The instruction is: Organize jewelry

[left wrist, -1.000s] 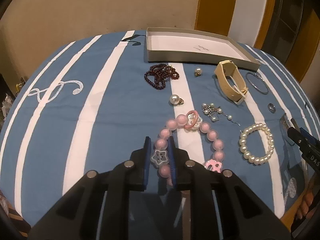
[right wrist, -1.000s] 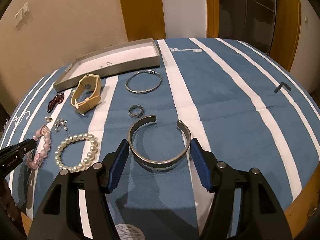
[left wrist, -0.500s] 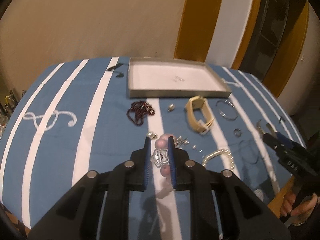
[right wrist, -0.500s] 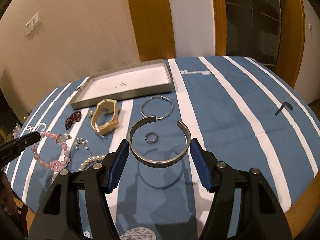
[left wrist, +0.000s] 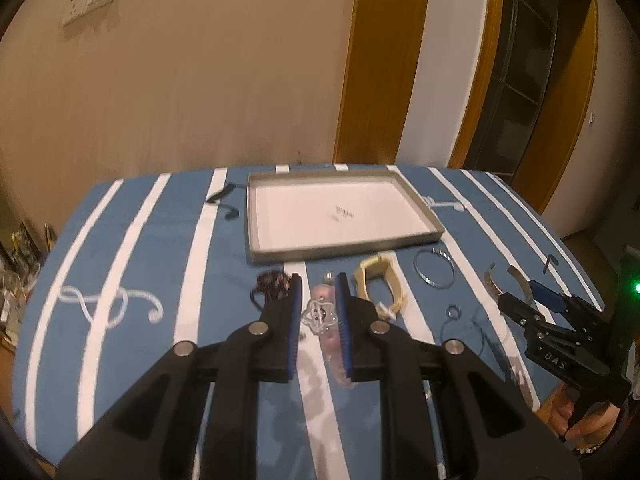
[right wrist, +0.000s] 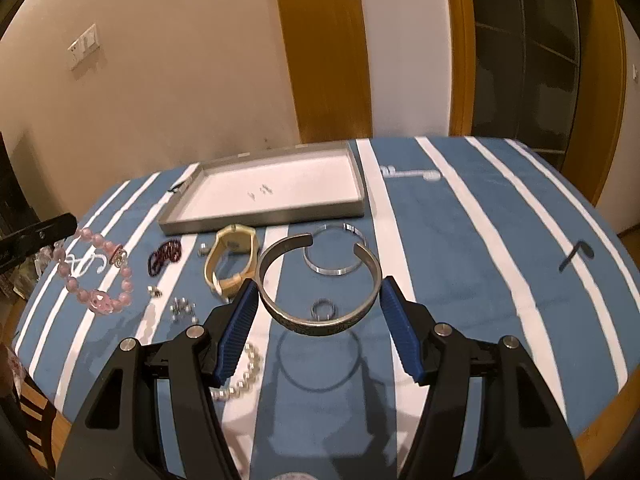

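Aloft, left hand-held gripper (left wrist: 318, 316) pinching pink bracelet (right wrist: 94, 276), right hand-held gripper (right wrist: 318, 312) clasping cuff (right wrist: 320, 322), tray (right wrist: 256, 216) beyond.

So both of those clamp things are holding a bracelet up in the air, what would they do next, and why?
Probably carry both forward over the grey tray and lower them in. The left gripper pinches the pink bead bracelet, the right gripper spans the metal cuff, both clear of the tablecloth, and the tray looks bare.

Glossy pink bead bracelet (right wrist: 94, 276); polished metal cuff (right wrist: 318, 284); matt striped cloth tablecloth (right wrist: 460, 260).
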Available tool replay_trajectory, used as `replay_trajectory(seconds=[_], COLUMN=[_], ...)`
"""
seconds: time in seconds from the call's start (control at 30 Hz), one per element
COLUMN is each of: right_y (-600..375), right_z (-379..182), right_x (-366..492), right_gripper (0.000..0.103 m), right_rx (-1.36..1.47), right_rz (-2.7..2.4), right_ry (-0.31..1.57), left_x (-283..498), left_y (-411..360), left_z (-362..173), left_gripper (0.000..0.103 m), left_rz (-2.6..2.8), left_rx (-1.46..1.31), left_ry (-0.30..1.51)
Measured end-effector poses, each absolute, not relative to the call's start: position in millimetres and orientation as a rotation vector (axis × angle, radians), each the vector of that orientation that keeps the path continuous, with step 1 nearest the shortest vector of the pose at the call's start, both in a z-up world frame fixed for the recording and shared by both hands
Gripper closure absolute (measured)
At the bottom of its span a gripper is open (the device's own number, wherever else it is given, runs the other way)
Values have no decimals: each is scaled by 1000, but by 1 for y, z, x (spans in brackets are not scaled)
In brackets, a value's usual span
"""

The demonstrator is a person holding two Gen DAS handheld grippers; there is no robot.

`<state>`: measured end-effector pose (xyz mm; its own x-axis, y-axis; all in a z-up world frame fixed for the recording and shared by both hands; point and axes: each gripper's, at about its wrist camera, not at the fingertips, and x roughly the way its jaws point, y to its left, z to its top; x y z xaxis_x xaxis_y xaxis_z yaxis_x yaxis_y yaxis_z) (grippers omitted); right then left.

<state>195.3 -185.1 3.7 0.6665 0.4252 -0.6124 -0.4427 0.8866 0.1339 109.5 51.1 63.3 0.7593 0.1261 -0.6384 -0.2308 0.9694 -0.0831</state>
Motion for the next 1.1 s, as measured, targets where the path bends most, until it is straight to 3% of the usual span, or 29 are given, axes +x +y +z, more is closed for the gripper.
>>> replay_trajectory(seconds=[0.17, 0.2, 0.23, 0.57, 0.8, 0.9, 0.97, 1.0, 1.1], right_y=[-174, -169, -164, -104, -106, -110, -113, -115, -116], right_z=[21, 26, 29, 16, 3, 2, 1, 0, -3], right_x=[219, 226, 230, 305, 297, 294, 290, 288, 285], right_gripper=[39, 39, 39, 39, 39, 39, 39, 39, 39], right_rx=[-32, -39, -45, -80, -109, -111, -108, -106, -108], right_rz=[514, 520, 525, 562, 582, 586, 590, 591, 594], right_ry=[665, 659, 654, 722, 723, 722, 728, 731, 737], left_x=[139, 147, 153, 231, 215, 203, 195, 193, 187], left_y=[59, 62, 64, 93, 100, 97, 89, 86, 78], left_z=[80, 81, 82, 62, 23, 4, -10, -16, -31], left_gripper=[86, 90, 102, 103, 102, 97, 78, 74, 72], left_rz=[187, 183, 176, 206, 177, 160, 144, 138, 121], left_rx=[-146, -149, -152, -182, -161, -162, -145, -143, -165], left_ry=[659, 659, 658, 738, 815, 843, 866, 875, 910])
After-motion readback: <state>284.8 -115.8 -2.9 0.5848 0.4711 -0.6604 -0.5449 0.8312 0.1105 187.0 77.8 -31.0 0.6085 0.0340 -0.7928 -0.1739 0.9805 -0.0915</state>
